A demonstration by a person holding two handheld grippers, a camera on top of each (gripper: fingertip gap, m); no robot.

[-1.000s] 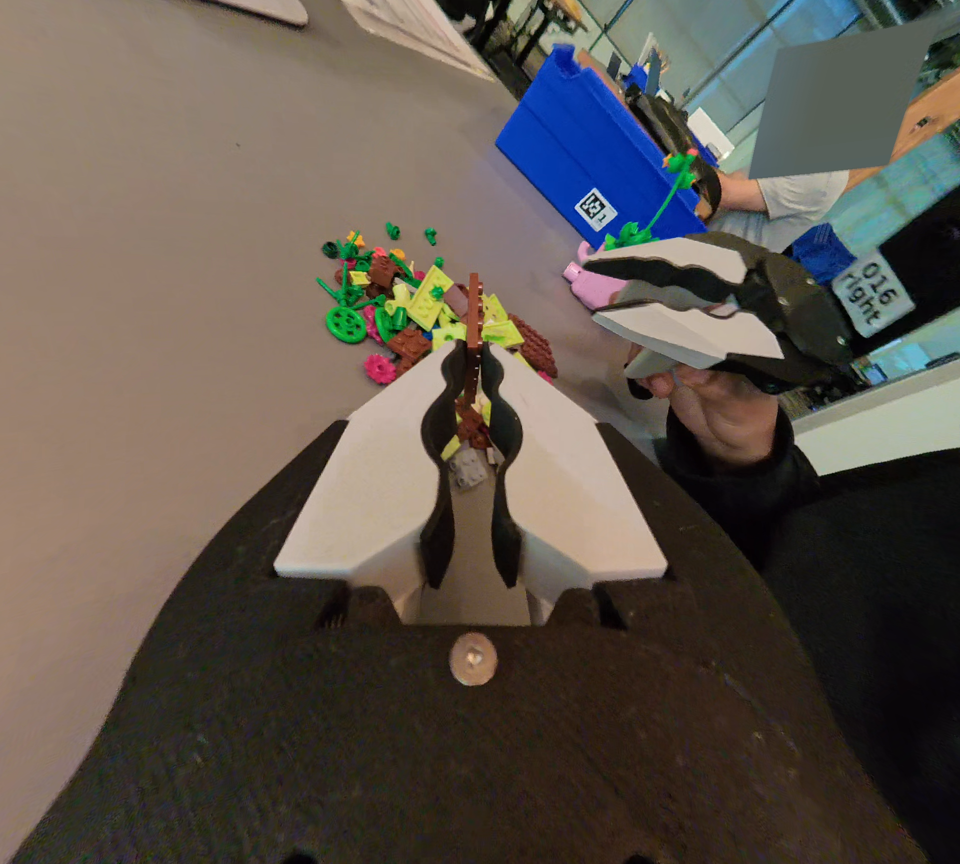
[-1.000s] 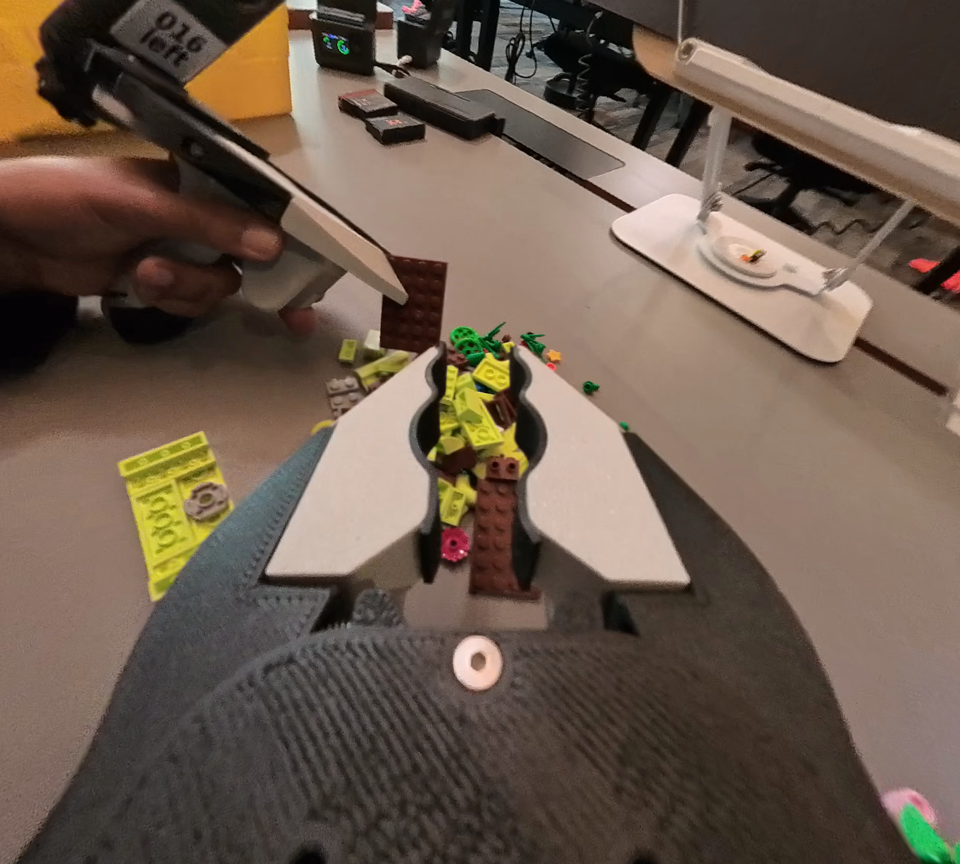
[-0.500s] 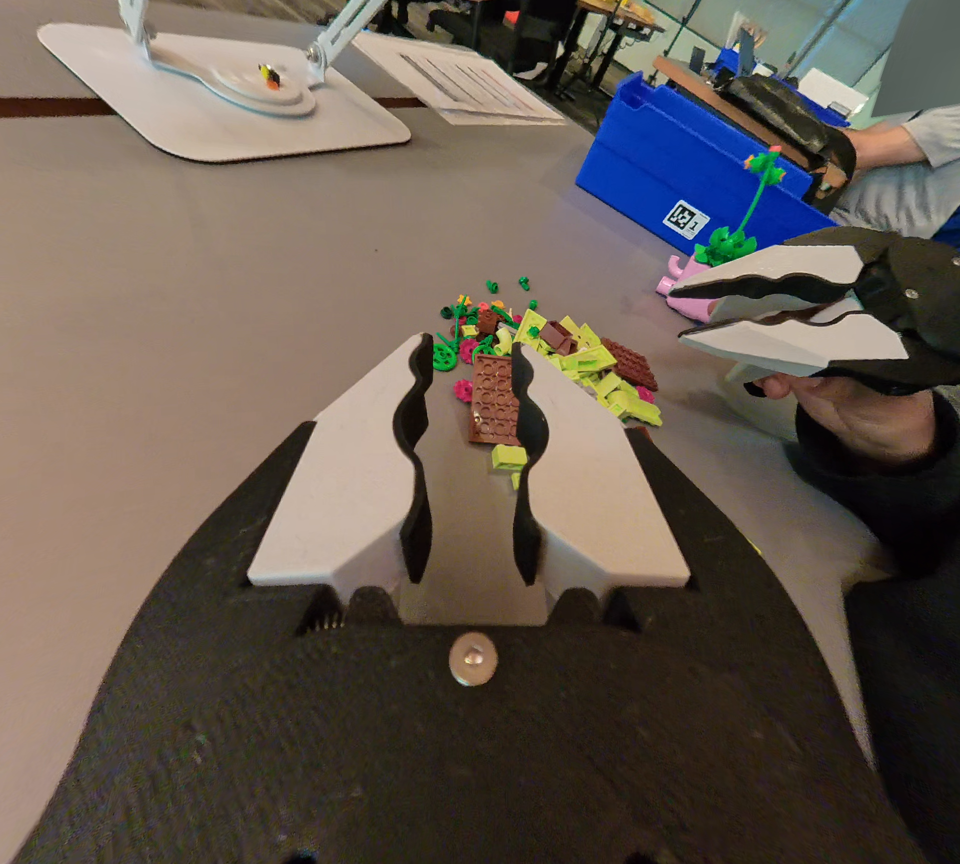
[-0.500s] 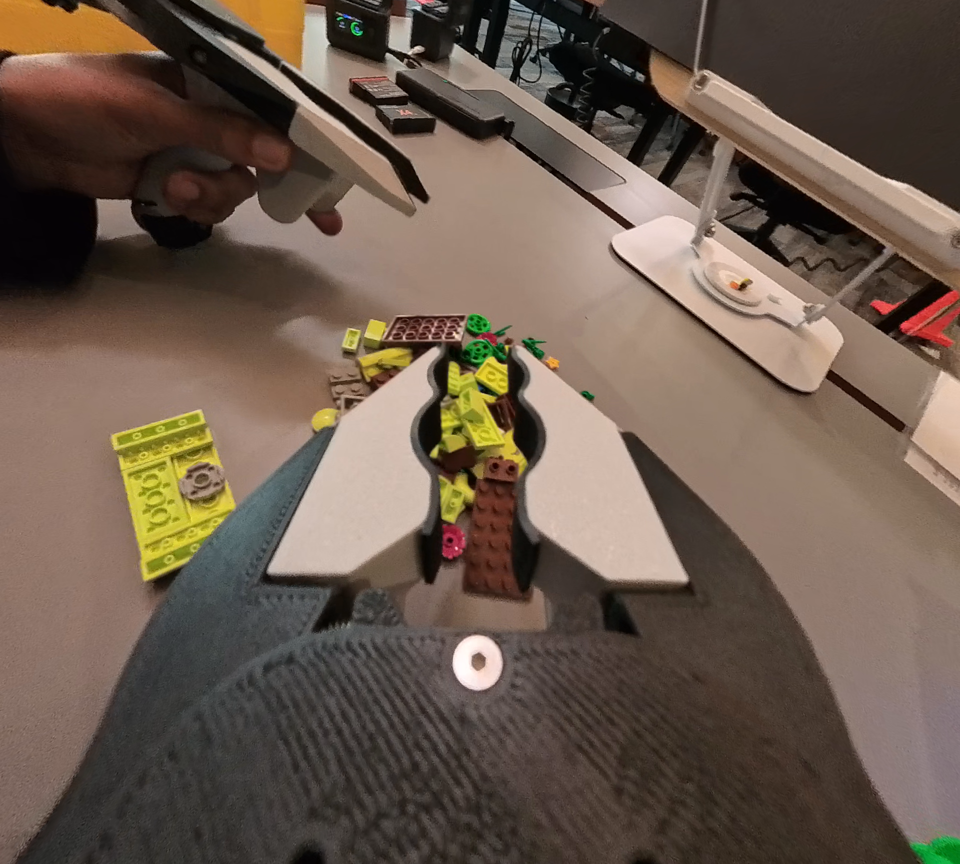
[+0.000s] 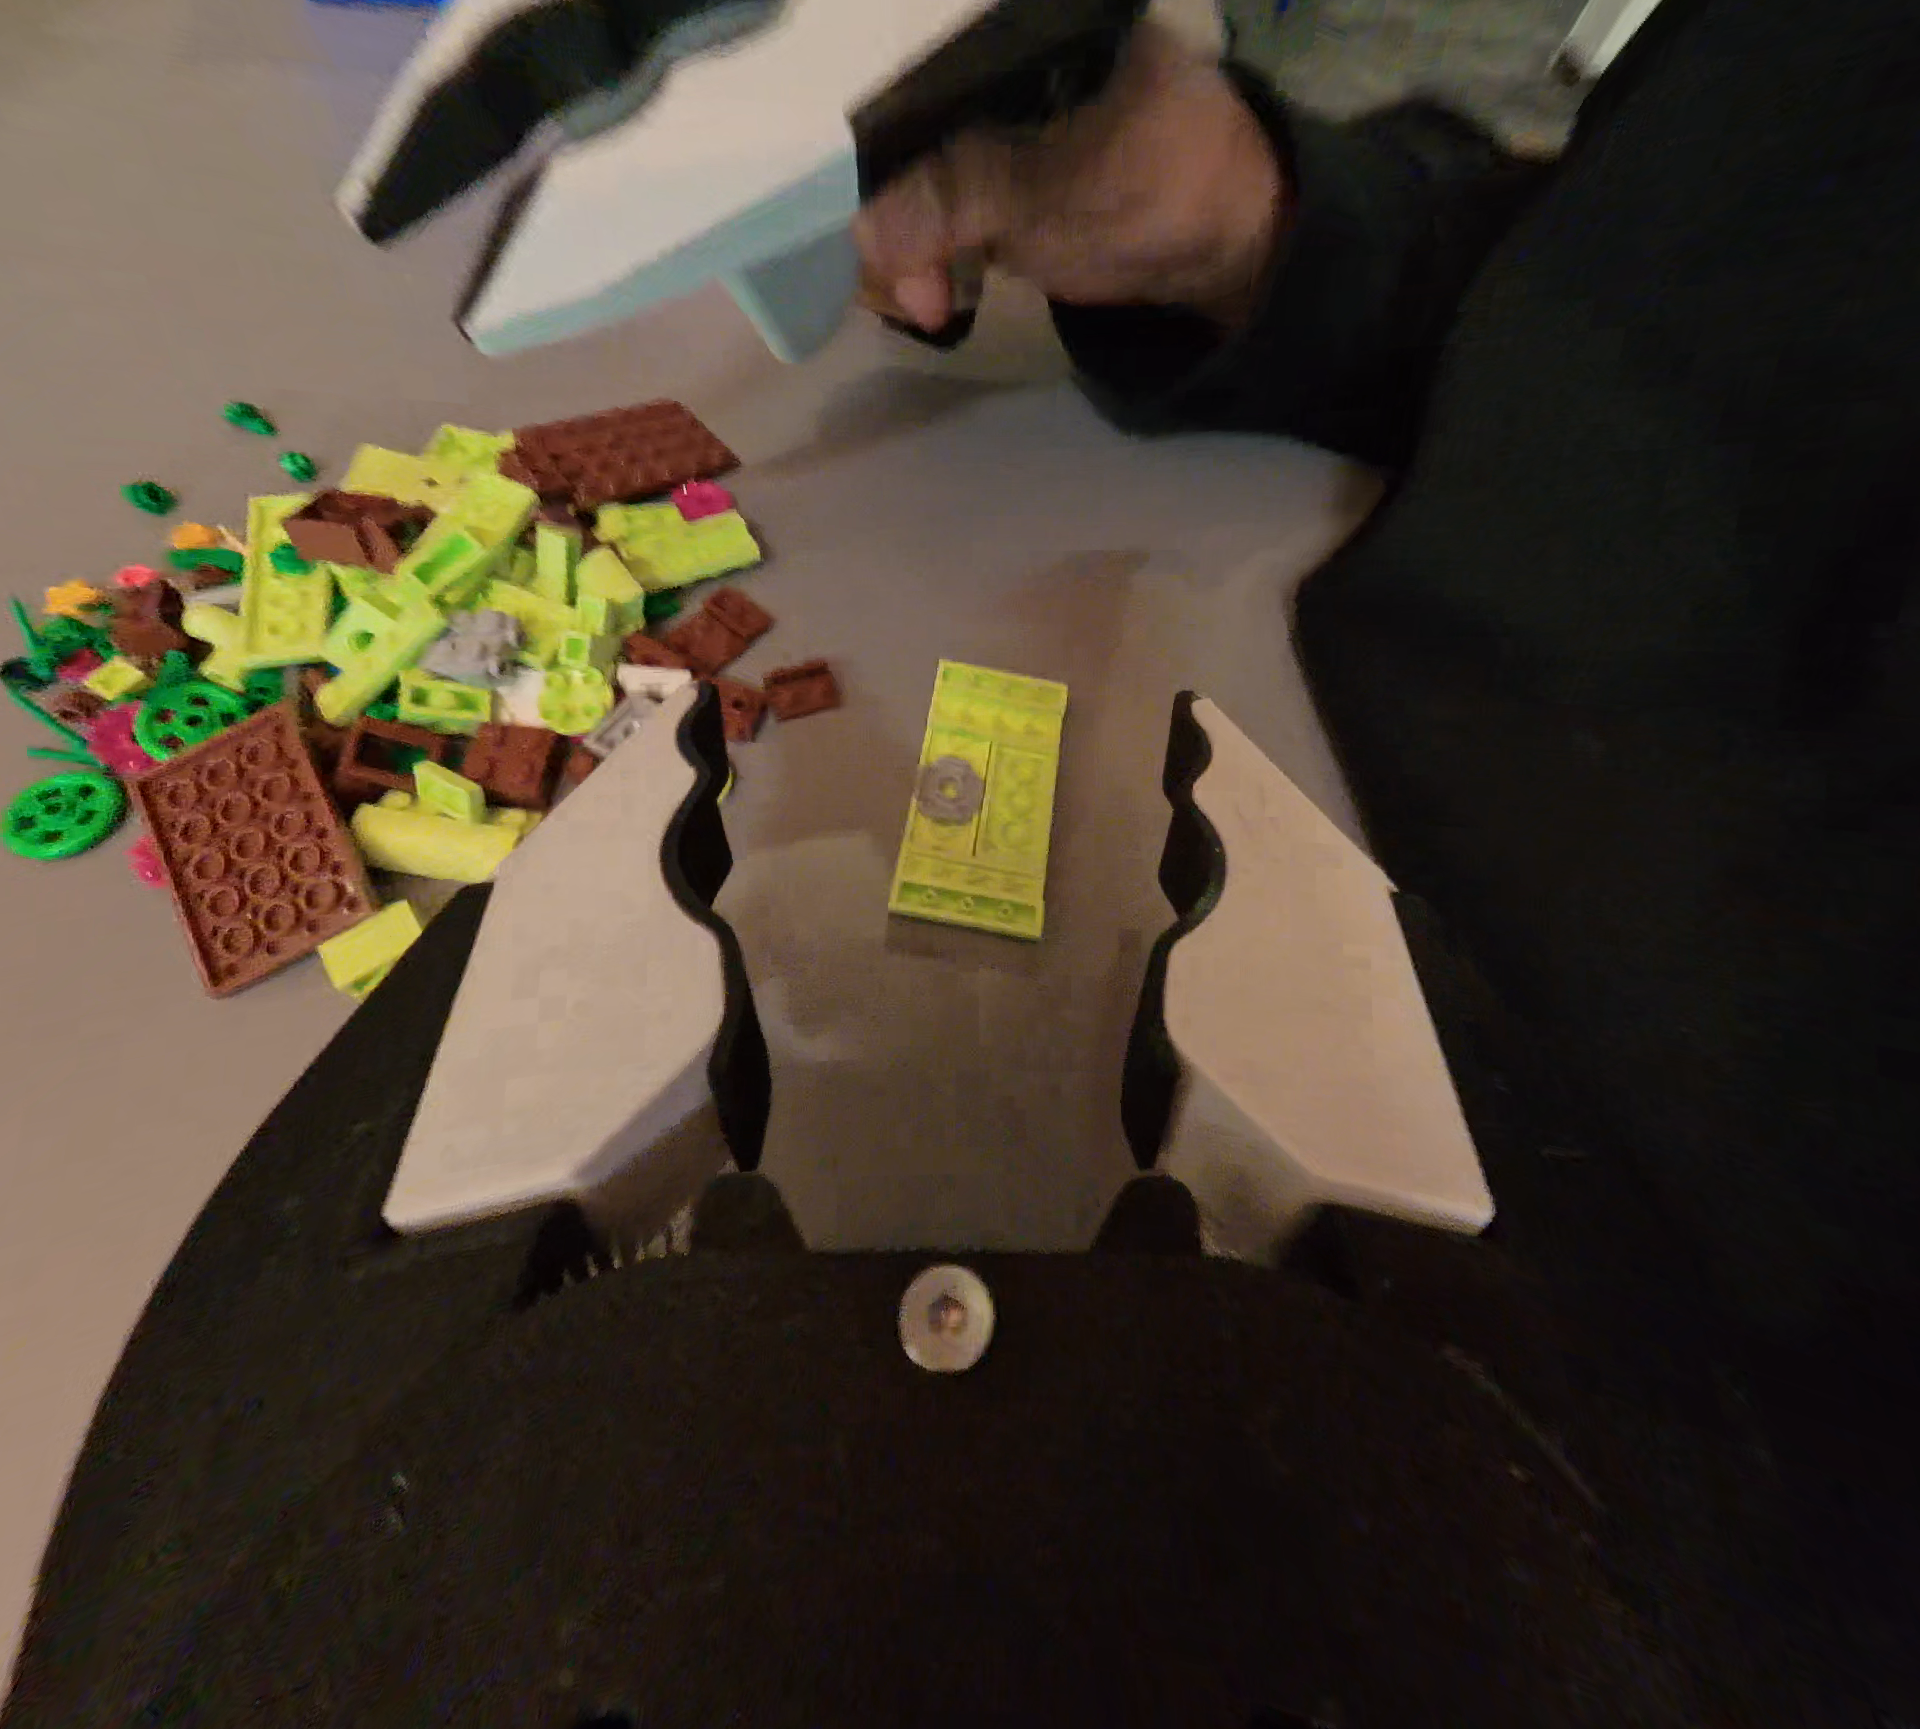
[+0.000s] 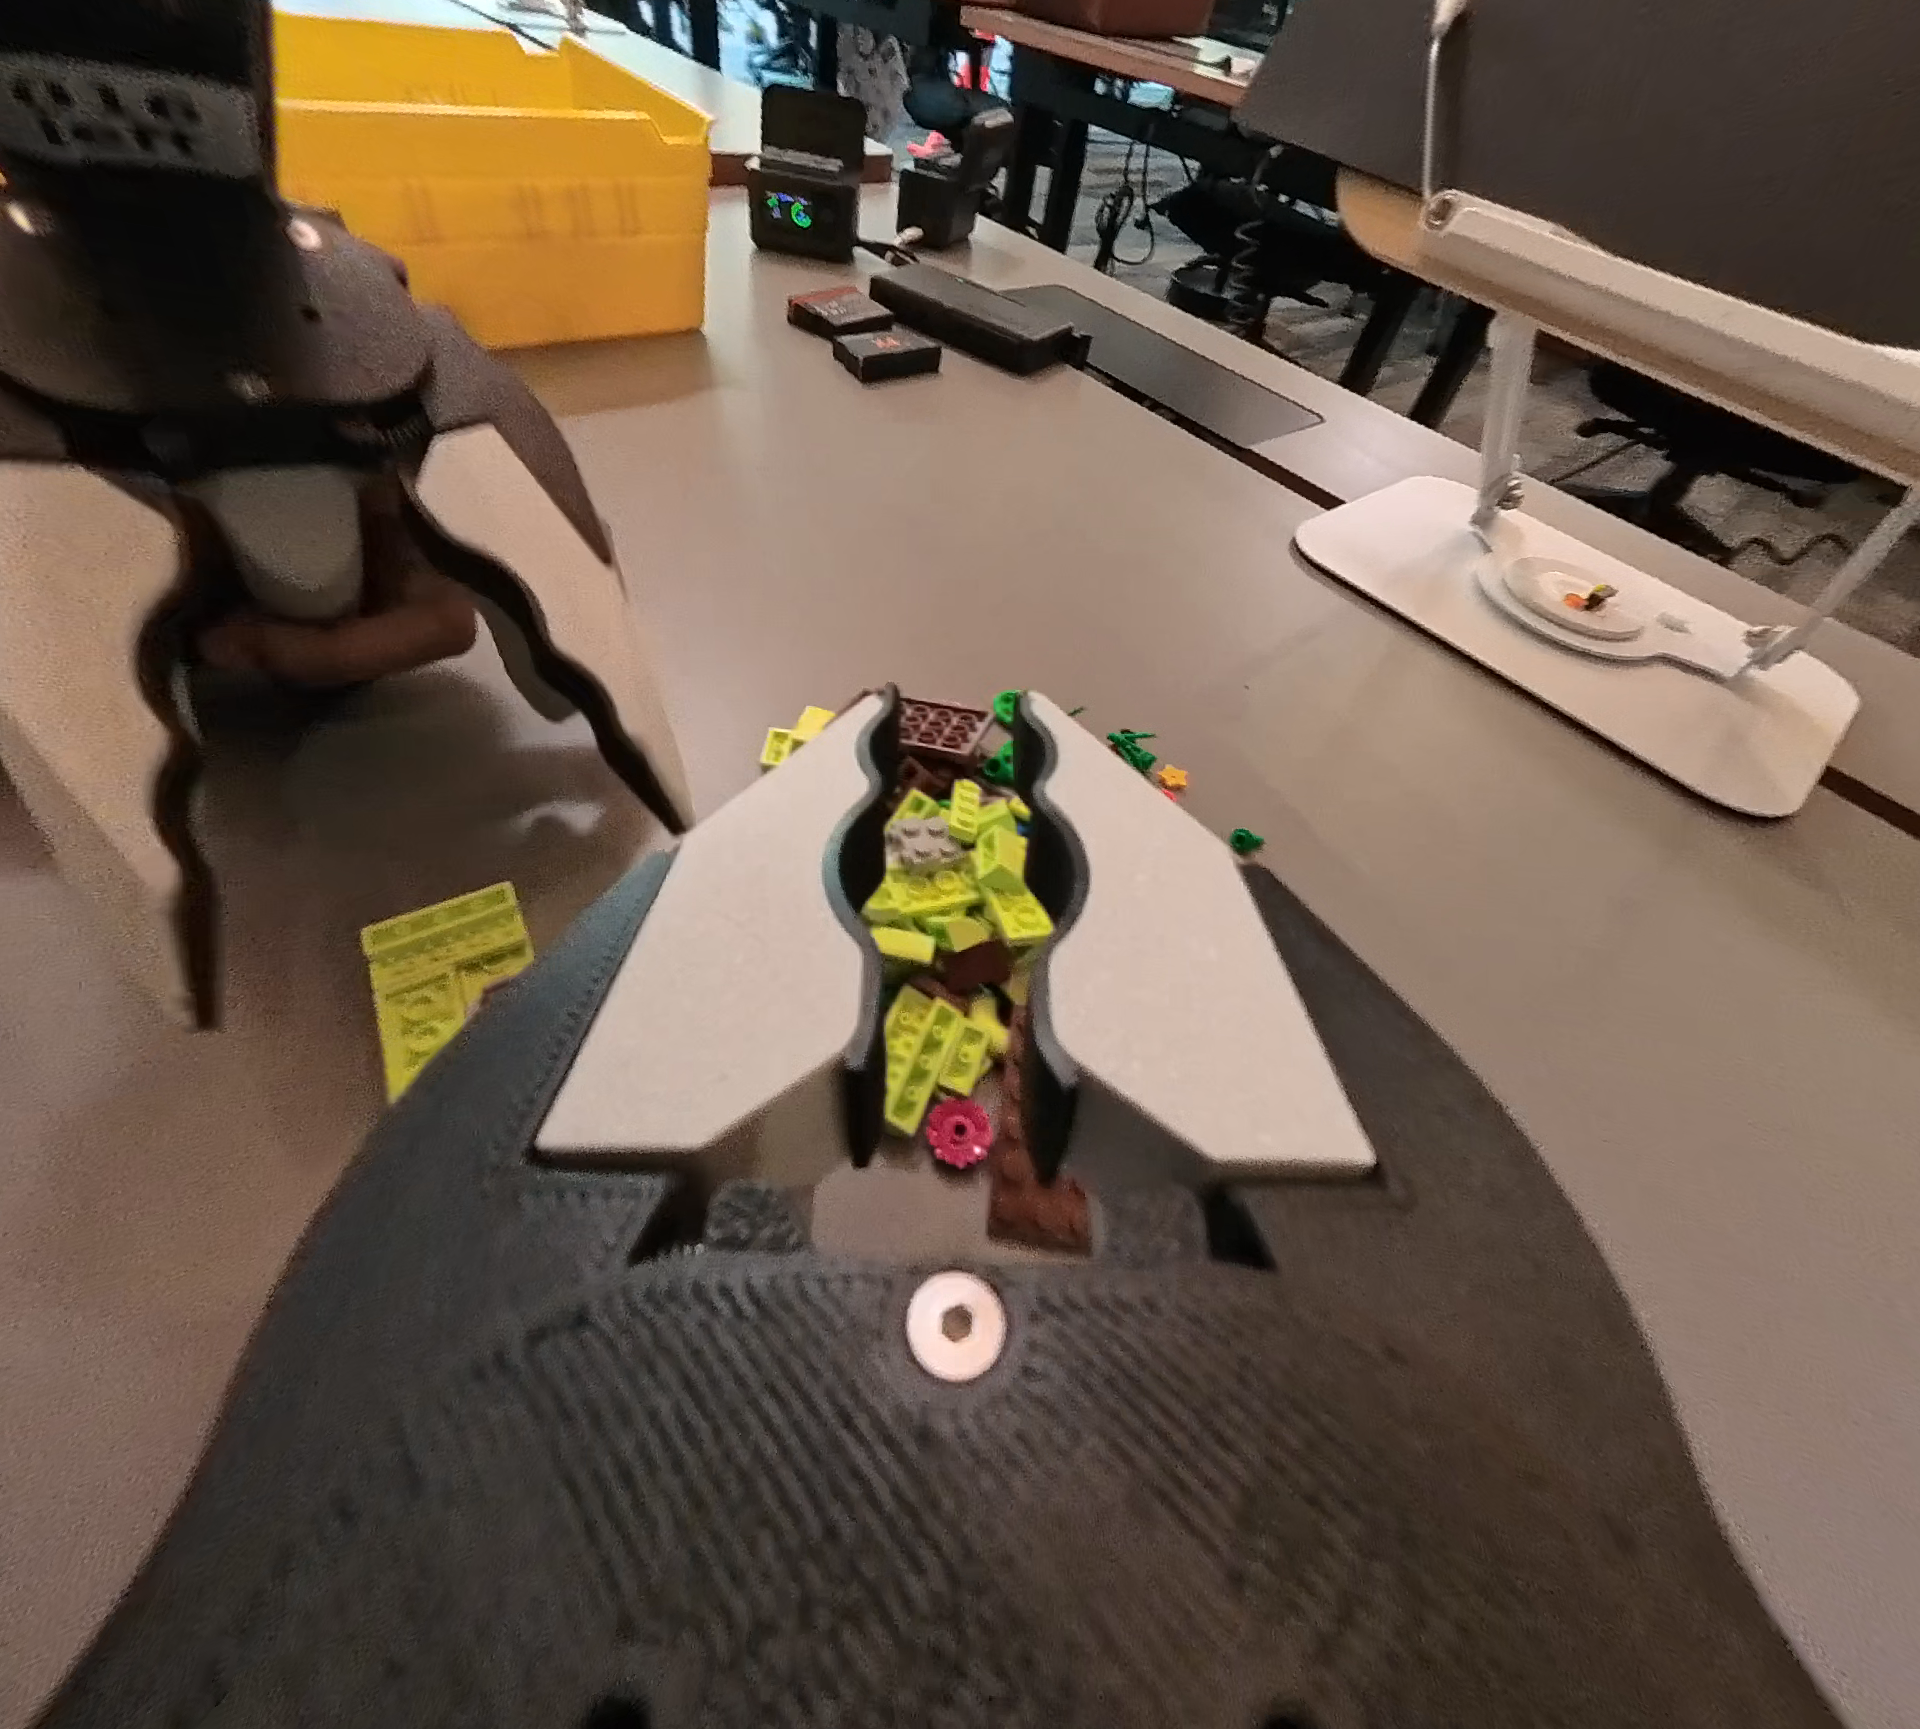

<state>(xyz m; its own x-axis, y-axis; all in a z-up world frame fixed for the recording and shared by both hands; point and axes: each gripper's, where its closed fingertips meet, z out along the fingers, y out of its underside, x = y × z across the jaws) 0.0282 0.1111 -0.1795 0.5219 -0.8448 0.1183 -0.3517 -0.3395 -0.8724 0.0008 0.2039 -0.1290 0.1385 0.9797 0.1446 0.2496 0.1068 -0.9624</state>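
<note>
My left gripper (image 5: 940, 713) hangs with its jaws spread wide and empty over a lime plate (image 5: 979, 801) bearing a grey round piece, just right of the brick pile (image 5: 416, 630). My right gripper (image 6: 956, 708), fingers nearly together and clasping nothing, hovers above that pile on the grey table (image 6: 1039, 536).

left gripper (image 5: 943, 713): brown plate (image 5: 249, 848) released onto pile; jaws now spread wide, swung over the lime plate (image 5: 979, 801).
</note>
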